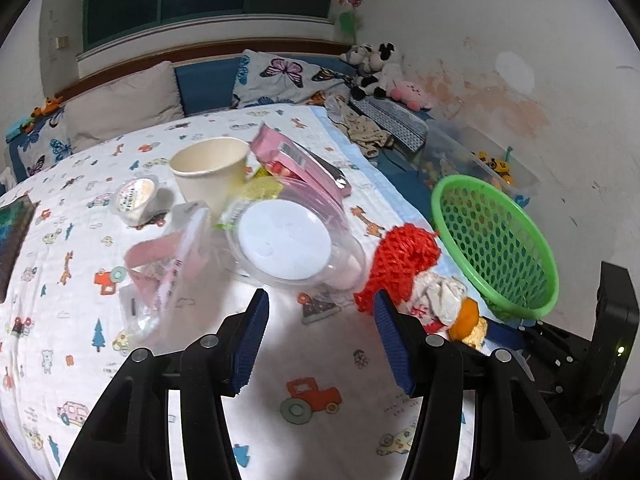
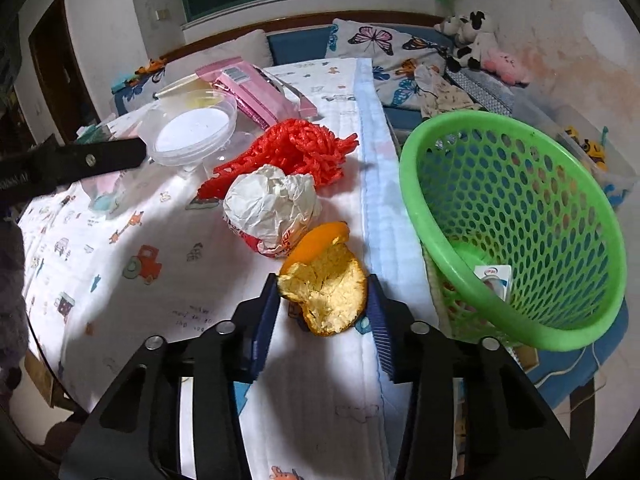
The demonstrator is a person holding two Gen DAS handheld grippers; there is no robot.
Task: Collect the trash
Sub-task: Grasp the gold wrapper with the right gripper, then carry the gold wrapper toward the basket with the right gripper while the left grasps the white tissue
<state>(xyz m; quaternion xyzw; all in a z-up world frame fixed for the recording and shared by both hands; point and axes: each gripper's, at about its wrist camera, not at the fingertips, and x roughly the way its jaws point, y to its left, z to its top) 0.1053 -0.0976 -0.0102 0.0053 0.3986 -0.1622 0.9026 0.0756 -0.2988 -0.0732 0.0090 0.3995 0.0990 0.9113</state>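
An orange peel (image 2: 324,300) lies on the printed sheet, and my right gripper (image 2: 323,304) is shut on it, a blue pad pressing each side. Just beyond it sit a crumpled white paper (image 2: 272,208) and a red mesh net (image 2: 296,148). My left gripper (image 1: 320,316) hangs open over bare sheet, holding nothing. Ahead of the left gripper are a clear plastic tub (image 1: 288,240), a paper cup (image 1: 208,176), pink wrappers (image 1: 296,160) and a small sealed cup (image 1: 134,198). To its right lie the net (image 1: 400,256) and the paper (image 1: 440,296).
A green perforated basket (image 2: 512,220) tilts at the bed's right edge, with a small carton (image 2: 494,280) inside. Pillows (image 1: 120,104) and soft toys (image 1: 372,64) line the headboard. A clear storage box (image 1: 480,160) stands against the wall. A dark object (image 1: 12,232) lies at the far left.
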